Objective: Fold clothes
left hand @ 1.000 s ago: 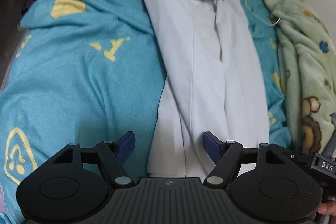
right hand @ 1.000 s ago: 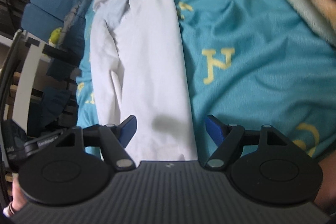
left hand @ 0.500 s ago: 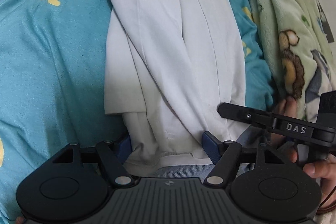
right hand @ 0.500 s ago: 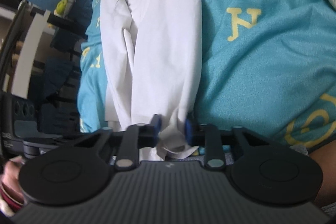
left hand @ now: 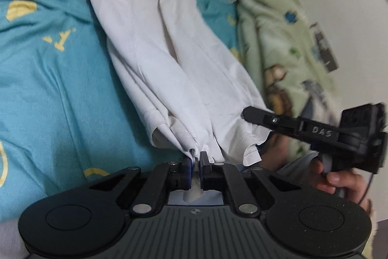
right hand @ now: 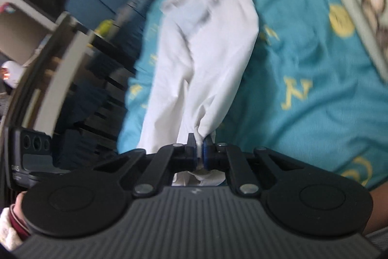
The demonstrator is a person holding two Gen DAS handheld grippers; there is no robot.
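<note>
White garment (left hand: 169,64) is lying lengthwise on the bed's teal cover (left hand: 60,89), already narrowed into a long strip; left gripper (left hand: 196,163) and right gripper (right hand: 198,152) are each clamping its near hem; crosswise folding is evidently remaining.

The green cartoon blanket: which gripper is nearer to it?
Right. The right gripper grips the white garment beside the green cartoon blanket; the left gripper grips farther away.

Garment (left hand: 169,60) on bedspread (left hand: 60,79); blanket (left hand: 274,40) right.
</note>
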